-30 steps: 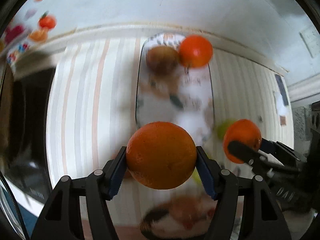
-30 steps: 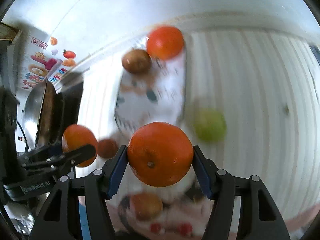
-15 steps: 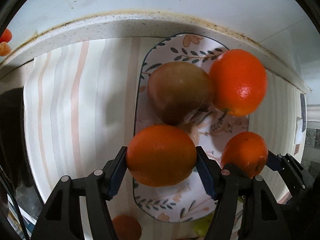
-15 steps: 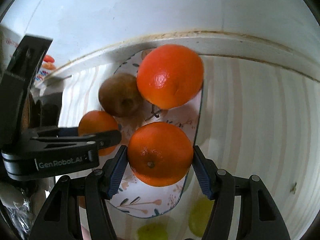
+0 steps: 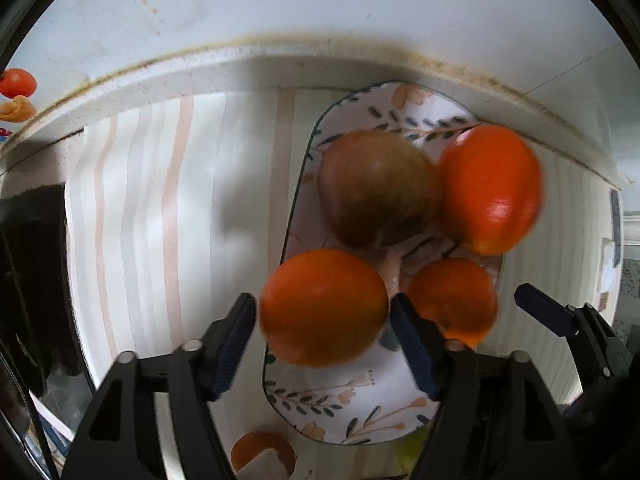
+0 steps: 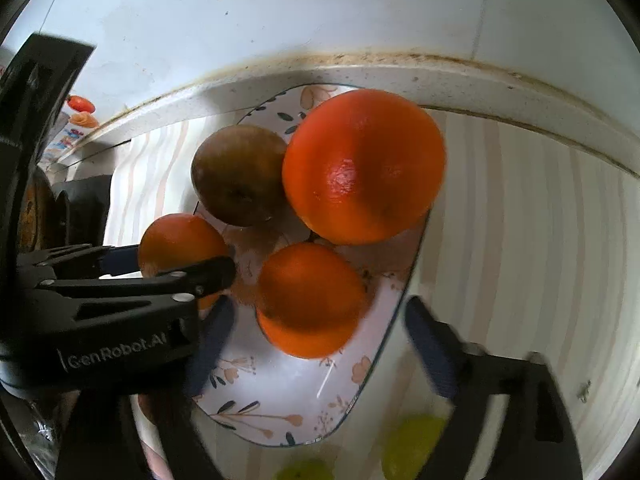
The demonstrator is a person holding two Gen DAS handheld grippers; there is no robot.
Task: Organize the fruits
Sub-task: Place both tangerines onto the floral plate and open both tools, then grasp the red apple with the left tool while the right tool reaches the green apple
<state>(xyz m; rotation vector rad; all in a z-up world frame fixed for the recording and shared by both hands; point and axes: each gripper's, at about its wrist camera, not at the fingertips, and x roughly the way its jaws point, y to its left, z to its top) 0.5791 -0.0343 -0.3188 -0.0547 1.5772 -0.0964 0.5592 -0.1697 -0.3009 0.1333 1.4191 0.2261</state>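
Note:
An oblong white plate point(image 5: 304, 412) point(image 6: 280, 396) with a floral print lies by the wall. At its far end sit a brownish apple point(image 5: 376, 188) point(image 6: 240, 176) and a large orange point(image 5: 492, 188) point(image 6: 364, 164). My left gripper point(image 5: 322, 300) point(image 6: 182, 260) points straight down over the plate's left rim, and its jaws are opening. An orange point(image 5: 324, 308) point(image 6: 180, 240) lies between its pads, just free of them. The right gripper point(image 6: 320, 308) is also opening, wider. A second orange point(image 6: 312, 300) point(image 5: 452, 296) rests on the plate between its jaws with clear gaps.
The plate lies on a striped cloth point(image 5: 168, 208) that ends at a raised white ledge point(image 5: 280, 60) along the wall. Two green fruits point(image 6: 412, 448) point(image 6: 304, 472) lie on the cloth beyond the plate's near end. Another orange fruit point(image 5: 256, 448) lies near the plate's bottom left. Dark cookware point(image 5: 28, 280) fills the left side.
Both grippers came down onto the plate, each shut on an orange. Their jaws have since spread and let the two oranges go onto the plate.

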